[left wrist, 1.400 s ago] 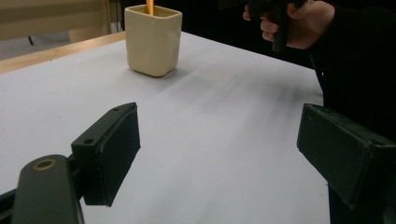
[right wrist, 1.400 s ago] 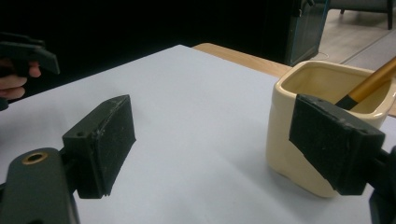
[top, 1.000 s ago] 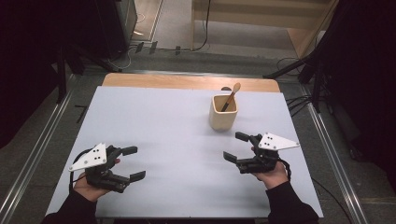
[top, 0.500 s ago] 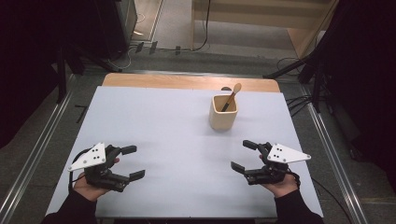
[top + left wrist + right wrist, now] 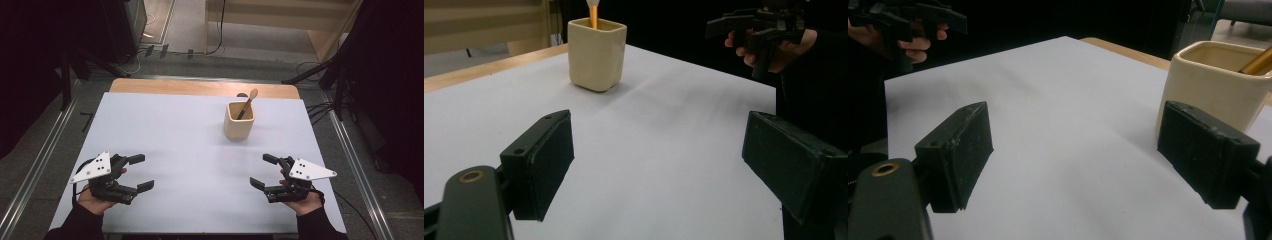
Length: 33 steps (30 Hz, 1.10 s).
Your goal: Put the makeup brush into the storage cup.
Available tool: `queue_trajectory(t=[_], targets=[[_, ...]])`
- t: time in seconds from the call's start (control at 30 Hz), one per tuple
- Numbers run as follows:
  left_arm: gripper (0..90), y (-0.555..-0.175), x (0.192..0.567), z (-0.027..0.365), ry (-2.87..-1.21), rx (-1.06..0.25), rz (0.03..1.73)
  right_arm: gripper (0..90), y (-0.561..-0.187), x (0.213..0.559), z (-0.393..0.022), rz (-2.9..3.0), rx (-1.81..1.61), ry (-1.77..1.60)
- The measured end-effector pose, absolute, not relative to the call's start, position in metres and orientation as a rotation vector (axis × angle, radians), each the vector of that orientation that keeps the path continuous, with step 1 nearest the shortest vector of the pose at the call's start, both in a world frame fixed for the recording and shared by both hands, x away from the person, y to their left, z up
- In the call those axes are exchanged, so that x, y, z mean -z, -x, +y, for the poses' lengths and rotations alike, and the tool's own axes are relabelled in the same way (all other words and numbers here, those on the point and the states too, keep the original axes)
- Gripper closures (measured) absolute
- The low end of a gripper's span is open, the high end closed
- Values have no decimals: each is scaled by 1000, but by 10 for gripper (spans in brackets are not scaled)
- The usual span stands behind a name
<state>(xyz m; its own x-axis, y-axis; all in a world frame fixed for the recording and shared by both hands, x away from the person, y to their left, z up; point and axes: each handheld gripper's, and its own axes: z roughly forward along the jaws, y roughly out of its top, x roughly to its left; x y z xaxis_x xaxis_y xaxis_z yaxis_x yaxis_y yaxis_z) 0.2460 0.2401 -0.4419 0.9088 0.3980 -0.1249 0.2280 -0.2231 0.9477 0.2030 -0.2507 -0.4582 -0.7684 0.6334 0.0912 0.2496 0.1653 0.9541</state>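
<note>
A cream square cup [image 5: 238,121] stands upright on the white table [image 5: 190,135], right of centre toward the far edge. A wooden spoon [image 5: 247,102] leans inside it, handle end up. My left gripper [image 5: 141,173] hovers near the front left corner, open, nothing between its jaws. Near the front right, my right gripper [image 5: 264,171] is open and empty too. The left gripper view shows the cup [image 5: 596,54] far ahead and the other gripper [image 5: 754,27] at upper right. In the right gripper view the cup [image 5: 1215,82] stands behind the right jaw.
A wooden strip [image 5: 200,88] runs along the table's far edge. Metal rails [image 5: 35,165] flank the table on both sides. Cables [image 5: 320,107] lie on the floor at the right, beyond the table.
My right gripper has drawn back toward the front right of the table, away from the cup. The left gripper has stayed in place.
</note>
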Motion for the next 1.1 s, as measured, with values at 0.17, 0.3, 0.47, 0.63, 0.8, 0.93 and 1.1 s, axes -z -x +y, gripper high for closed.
queue_trajectory(t=[0.17, 0.3, 0.47, 0.63, 0.8, 0.93, 1.1], targets=[[141, -247, 442, 240, -1815, -166, 467, 154, -203, 458, -252, 2105, -1642, -850], [141, -247, 442, 240, -1815, -166, 468, 154, -204, 459, -252, 2103, -1642, -844], [141, -247, 442, 239, -1819, -162, 466, 154, -204, 458, -251, 2109, -1640, -839], [141, -247, 442, 240, -1816, -162, 465, 154, -204, 458, -252, 2106, -1638, -838], [141, -247, 442, 240, -1817, -163, 464, 154, -203, 458, -251, 2110, -1636, -833], [141, -247, 442, 240, -1818, -162, 463, 154, -203, 459, -251, 2111, -1633, -831], [141, -248, 442, 240, -1817, -161, 463, 154, -204, 459, -251, 2117, -1632, -835]])
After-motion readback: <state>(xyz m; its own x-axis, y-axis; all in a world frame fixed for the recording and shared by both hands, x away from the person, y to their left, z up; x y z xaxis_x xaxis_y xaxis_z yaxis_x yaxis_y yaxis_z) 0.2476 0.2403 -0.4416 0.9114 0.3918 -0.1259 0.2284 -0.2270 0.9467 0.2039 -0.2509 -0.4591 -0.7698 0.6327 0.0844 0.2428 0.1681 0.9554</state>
